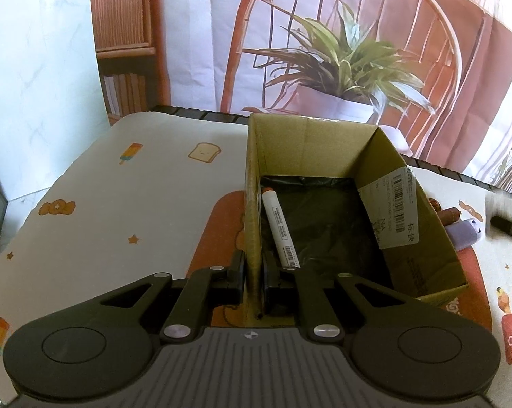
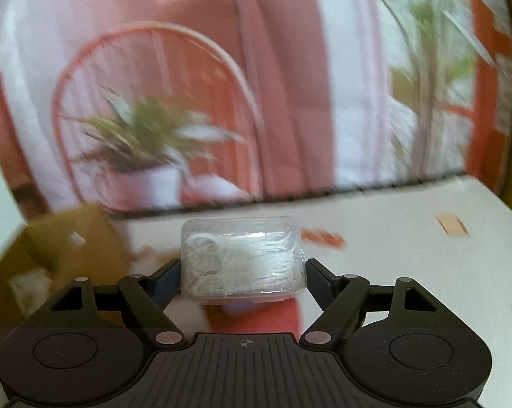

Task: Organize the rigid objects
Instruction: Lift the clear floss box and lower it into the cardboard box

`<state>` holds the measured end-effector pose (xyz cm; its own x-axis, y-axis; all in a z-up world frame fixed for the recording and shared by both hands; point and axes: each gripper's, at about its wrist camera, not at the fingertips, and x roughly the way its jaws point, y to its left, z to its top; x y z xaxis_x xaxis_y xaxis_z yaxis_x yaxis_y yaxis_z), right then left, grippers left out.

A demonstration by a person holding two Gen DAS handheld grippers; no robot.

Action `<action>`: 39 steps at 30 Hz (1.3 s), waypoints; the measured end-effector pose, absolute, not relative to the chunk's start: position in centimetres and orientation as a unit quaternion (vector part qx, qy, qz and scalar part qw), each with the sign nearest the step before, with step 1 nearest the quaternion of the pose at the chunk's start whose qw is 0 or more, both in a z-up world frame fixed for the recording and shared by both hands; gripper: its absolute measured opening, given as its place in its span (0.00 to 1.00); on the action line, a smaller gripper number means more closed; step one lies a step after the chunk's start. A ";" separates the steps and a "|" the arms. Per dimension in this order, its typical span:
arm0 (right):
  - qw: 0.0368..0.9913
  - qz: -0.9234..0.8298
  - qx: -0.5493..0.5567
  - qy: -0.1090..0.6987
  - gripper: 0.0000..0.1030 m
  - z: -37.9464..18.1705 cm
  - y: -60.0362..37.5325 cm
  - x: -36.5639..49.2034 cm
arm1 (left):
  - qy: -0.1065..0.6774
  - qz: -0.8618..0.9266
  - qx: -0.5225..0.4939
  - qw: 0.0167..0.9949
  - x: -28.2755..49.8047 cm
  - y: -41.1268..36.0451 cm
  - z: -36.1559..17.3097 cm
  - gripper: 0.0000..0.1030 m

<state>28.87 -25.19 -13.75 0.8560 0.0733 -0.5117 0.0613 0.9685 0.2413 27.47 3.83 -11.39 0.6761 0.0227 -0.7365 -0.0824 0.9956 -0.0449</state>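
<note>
My right claw [image 2: 243, 273] pinches a clear plastic case [image 2: 243, 258] of what look like white floss picks, one pad against each short side, and the case hangs clear above the patterned table cover [image 2: 408, 255]. To do this step well, I judge I should keep the squeeze even, since smooth plastic can slip or twist, carry the case level over the cardboard box [image 1: 422, 238], and let go low inside it rather than drop it from height. My left claw [image 1: 254, 277] is pressed together on the box's near-left wall, one pad outside and one inside, which should stop the box sliding when the case lands.

The left view alone shows the box's inside: a black liner [image 1: 327, 217] and a white marker [image 1: 279, 227] lying along the left wall, with open room to the right of it. It also shows a purple lighter [image 1: 464, 234] and brown cylinders just beyond the box's right wall. The right view is blurred; there the box is only a tan shape at lower left.
</note>
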 end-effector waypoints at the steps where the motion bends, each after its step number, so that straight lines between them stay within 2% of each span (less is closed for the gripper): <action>1: 0.958 0.017 0.123 0.260 0.72 -12.9 -24.6 29.1 | 0.401 0.028 -0.039 0.915 27.5 3.9 -11.4 0.11; 5: 0.961 0.091 0.105 0.239 0.72 -9.6 -21.3 30.7 | 0.402 0.026 -0.042 0.914 27.5 4.0 -11.4 0.11; 13: 0.931 0.225 0.062 0.282 0.73 -6.6 -12.9 36.3 | 0.401 0.026 -0.046 0.914 27.5 4.1 -11.4 0.11; 21: 0.897 0.232 0.049 0.374 0.72 -9.1 -7.9 40.6 | 0.400 0.022 -0.055 0.914 27.6 4.4 -11.6 0.11; 39: 0.884 0.216 0.043 0.413 0.73 -10.9 -6.8 42.2 | 0.400 0.020 -0.060 0.914 27.5 4.7 -11.8 0.11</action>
<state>42.23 -6.84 -10.87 0.5656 0.4170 -0.7115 -0.3460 0.9031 0.2542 27.52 4.65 -11.77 0.6788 -0.0113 -0.7343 -0.0849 0.9920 -0.0937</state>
